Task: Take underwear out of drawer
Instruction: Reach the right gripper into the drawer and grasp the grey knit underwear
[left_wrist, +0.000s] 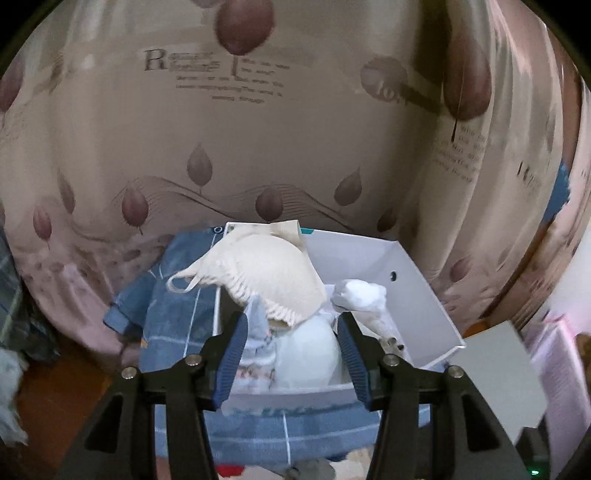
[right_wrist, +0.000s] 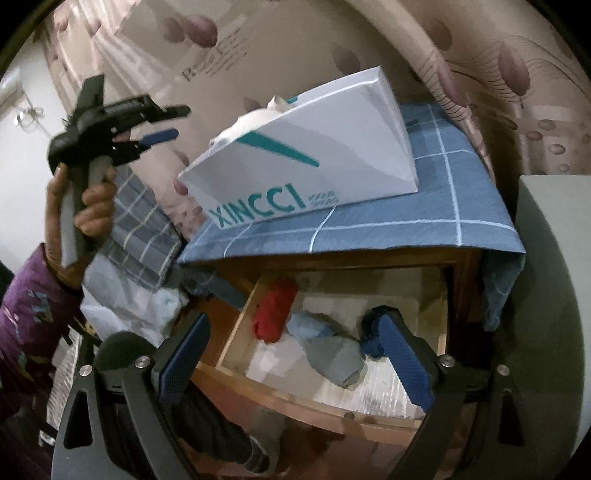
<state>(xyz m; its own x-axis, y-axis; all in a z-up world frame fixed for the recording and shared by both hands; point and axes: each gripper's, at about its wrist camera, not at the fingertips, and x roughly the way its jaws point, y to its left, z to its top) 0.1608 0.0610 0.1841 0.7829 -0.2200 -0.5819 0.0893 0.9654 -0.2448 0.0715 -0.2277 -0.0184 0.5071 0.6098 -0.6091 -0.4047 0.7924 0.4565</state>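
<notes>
Both jaws gape empty; right gripper (right_wrist: 295, 354) over drawer (right_wrist: 258, 384). Soft rolled grey underwear (right_wrist: 334, 360) beside red roll (right_wrist: 275, 314): pinch mid-roll.

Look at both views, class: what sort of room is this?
Probably a bedroom: a wooden drawer holds rolled garments, a white box of underwear sits on a blue checked cloth, and a leaf-print curtain hangs behind.

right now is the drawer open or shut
Open: the wooden drawer is pulled out, with rolled red, light blue and grey garments showing inside.

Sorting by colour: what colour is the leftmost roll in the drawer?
Red roll, clearest in the right wrist view.
</notes>
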